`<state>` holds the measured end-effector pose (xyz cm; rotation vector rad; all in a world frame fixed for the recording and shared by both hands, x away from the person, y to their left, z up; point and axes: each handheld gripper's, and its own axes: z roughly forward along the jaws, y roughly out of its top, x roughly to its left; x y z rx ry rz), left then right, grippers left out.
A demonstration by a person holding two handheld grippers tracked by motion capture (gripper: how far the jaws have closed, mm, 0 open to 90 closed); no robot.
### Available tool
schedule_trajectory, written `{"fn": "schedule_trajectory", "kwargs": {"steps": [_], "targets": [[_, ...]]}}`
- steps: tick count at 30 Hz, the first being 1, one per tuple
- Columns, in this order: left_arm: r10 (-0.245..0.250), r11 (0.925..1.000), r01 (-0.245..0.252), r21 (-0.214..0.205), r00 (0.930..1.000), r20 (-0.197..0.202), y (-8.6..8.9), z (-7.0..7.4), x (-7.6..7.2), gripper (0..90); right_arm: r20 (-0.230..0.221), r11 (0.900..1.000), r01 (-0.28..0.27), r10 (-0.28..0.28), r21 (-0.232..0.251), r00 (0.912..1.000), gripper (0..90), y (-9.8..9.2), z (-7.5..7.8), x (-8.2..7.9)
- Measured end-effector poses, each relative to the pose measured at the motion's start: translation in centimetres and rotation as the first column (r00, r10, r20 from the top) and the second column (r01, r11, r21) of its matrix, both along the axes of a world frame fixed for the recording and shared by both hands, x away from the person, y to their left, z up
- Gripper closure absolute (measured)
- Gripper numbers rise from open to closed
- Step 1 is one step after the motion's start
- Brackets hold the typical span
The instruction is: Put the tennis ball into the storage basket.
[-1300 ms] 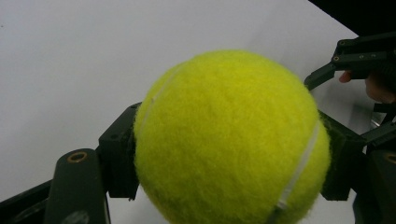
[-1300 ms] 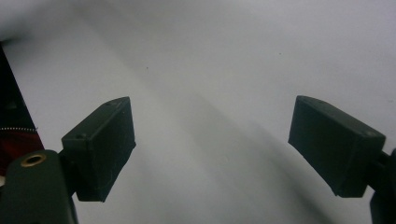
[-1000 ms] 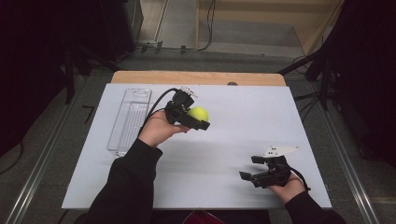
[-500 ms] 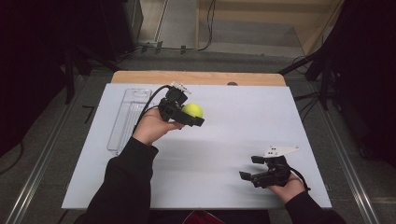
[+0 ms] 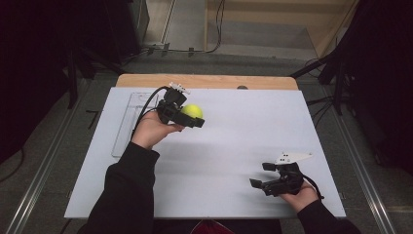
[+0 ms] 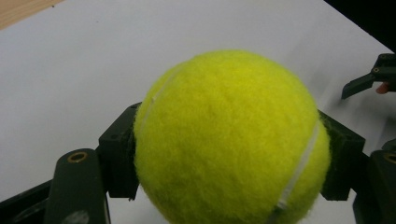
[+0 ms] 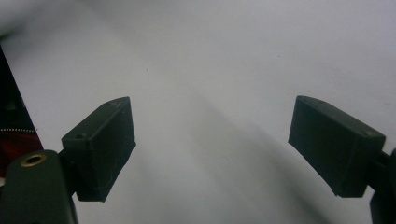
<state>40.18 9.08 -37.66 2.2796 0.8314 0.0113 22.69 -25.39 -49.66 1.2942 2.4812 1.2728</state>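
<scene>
A yellow-green tennis ball point(image 5: 193, 111) is held above the far left part of the white table point(image 5: 243, 131), with my left gripper point(image 5: 194, 118) shut on it. In the left gripper view the ball point(image 6: 224, 135) is pressed between the two black pads point(image 6: 119, 154), and my left gripper point(image 6: 229, 163) points across the table. Near the front right edge, my right gripper point(image 5: 261, 175) rests low over the table, open and empty. In the right gripper view my right gripper point(image 7: 212, 144) has its jaws wide apart over bare white surface.
A clear plastic tray point(image 5: 125, 124) lies along the table's left side, just left of the left hand. A wooden strip point(image 5: 209, 81) runs along the far edge. The right gripper's jaw tip point(image 6: 369, 81) appears at the right edge of the left gripper view.
The left hand has carried the ball leftward and a little farther from the person. The right gripper has stayed where it was.
</scene>
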Motion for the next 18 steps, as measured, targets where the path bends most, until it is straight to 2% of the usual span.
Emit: {"fn": "schedule_trajectory", "kwargs": {"steps": [10,18], "targets": [[0.029,0.9995,-0.03,-0.01,0.9996,-0.001,1.3,0.2,0.4,26.6,-0.004,1.0,0.009,-0.009,-0.002,0.9999,12.7,-0.1,0.0,0.0],[0.053,0.9986,-0.053,0.007,0.9986,0.006,2.2,0.2,0.8,26.6,-0.005,1.0,0.009,-0.009,-0.002,0.9999,12.7,0.0,0.0,0.1]]}}
